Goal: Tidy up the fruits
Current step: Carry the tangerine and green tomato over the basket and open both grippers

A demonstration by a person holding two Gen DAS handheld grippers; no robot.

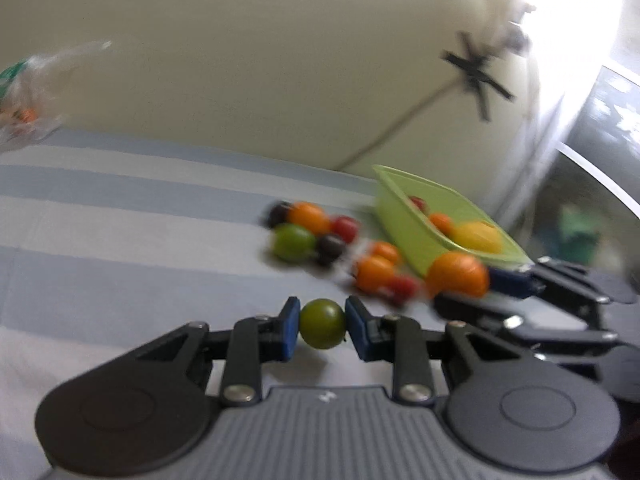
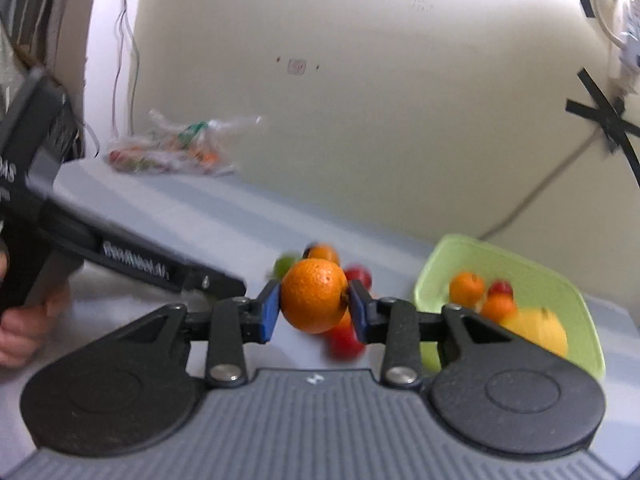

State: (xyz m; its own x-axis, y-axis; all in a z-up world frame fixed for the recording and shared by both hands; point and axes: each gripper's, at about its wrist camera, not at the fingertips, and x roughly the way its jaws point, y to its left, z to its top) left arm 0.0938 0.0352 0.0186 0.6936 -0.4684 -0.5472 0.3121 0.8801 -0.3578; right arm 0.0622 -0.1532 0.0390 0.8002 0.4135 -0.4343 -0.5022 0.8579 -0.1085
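- At the far left of the striped cloth, against the wall, lies a clear plastic bag with small fruits inside; it is blurred in both views.
- The left gripper has its blue pads clamped on a small green fruit, held clear above the cloth. A hand shows at the left edge of the right wrist view, on that gripper's black handle.
- Beyond it, a loose cluster of fruits rests on the cloth: a green one, an orange one, a red one and two dark ones, touching or nearly so.
- Just right of the cluster lie more small orange and red fruits, close to the tub.
- The right gripper is closed on a large orange, pads pressing both sides; in the left wrist view this orange sits just before the tub's near wall.
- At the right stands a light green tub, holding a yellow fruit, small orange ones and a red one.
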